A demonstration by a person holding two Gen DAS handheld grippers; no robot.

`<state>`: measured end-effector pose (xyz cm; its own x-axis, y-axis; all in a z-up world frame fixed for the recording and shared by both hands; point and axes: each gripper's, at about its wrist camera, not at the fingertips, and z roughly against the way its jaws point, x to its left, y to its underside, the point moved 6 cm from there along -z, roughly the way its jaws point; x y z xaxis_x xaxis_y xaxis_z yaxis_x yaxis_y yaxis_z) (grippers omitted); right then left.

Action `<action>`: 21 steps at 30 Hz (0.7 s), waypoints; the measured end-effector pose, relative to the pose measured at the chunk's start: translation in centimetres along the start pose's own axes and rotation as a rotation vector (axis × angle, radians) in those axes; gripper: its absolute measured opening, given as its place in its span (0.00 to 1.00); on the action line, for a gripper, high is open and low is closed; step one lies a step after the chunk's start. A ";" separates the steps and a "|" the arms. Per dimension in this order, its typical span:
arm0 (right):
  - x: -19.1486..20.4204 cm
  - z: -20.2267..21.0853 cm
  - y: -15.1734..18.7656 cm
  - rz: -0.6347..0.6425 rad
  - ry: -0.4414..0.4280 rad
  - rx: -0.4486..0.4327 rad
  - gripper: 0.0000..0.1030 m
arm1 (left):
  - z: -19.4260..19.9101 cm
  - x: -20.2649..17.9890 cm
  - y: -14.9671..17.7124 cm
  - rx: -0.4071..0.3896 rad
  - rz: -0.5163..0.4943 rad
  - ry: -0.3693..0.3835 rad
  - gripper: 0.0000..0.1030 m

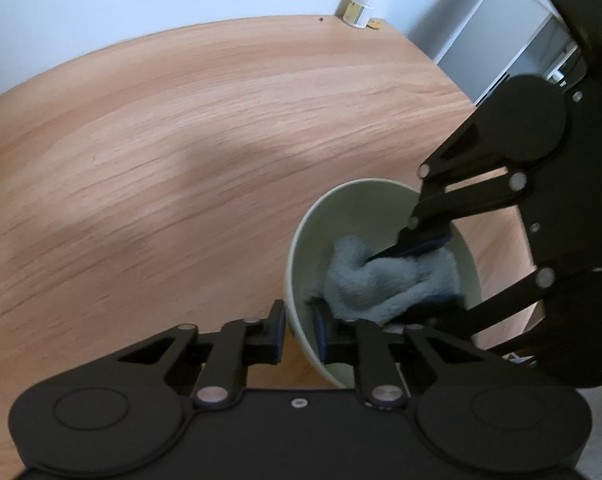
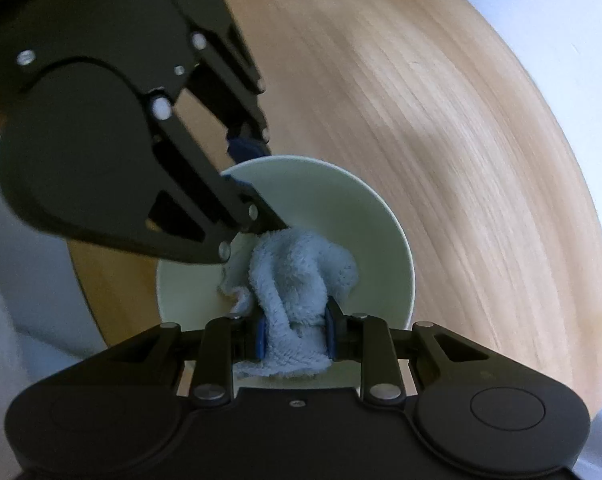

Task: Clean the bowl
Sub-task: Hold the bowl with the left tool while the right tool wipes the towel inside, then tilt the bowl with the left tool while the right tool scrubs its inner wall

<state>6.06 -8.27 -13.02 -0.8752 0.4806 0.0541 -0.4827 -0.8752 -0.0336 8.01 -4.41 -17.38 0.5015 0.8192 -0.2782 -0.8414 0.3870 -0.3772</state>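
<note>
A pale green bowl (image 1: 381, 208) stands near the wooden table's edge; it also shows in the right wrist view (image 2: 341, 204). My left gripper (image 1: 299, 330) is shut on the bowl's rim, one finger outside and one inside. My right gripper (image 2: 295, 336) is shut on a light blue cloth (image 2: 297, 276) and holds it inside the bowl against the inner wall. In the left wrist view the cloth (image 1: 381, 280) fills the bowl's bottom, with the right gripper (image 1: 417, 276) reaching in from the right. The left gripper (image 2: 247, 168) shows at the rim's far left in the right wrist view.
A wooden table (image 1: 181, 140) spreads behind the bowl. A small white-lidded jar (image 1: 361, 6) stands at its far edge by the white wall. The bowl sits close to the table's near edge (image 2: 89, 308). Grey furniture (image 1: 501, 20) stands beyond the table's right side.
</note>
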 end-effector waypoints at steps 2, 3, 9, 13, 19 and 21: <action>-0.1 0.0 -0.2 -0.030 -0.004 -0.019 0.29 | 0.1 0.2 -0.1 -0.002 0.015 0.001 0.13; -0.2 0.1 -0.2 -0.041 -0.008 -0.027 0.29 | 0.2 0.4 -0.1 -0.003 0.023 0.002 0.13; -0.6 3.1 -0.2 -0.078 -0.068 -0.038 0.29 | -0.1 0.5 -0.1 -0.008 0.043 0.000 0.13; -0.5 4.9 -0.1 -0.100 -0.164 -0.021 0.30 | -0.3 0.6 0.0 -0.011 0.056 0.000 0.12; -0.5 3.1 -0.4 -0.155 -0.257 0.012 0.30 | -0.5 0.7 -0.2 -0.018 0.068 0.005 0.11; -0.6 2.2 -0.6 -0.172 -0.274 0.012 0.30 | -0.5 0.6 -0.3 -0.017 0.069 0.004 0.11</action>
<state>6.89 -8.15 -10.85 -0.7388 0.5904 0.3248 -0.6214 -0.7835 0.0108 8.71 -4.23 -17.93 0.4435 0.8417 -0.3078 -0.8704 0.3227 -0.3717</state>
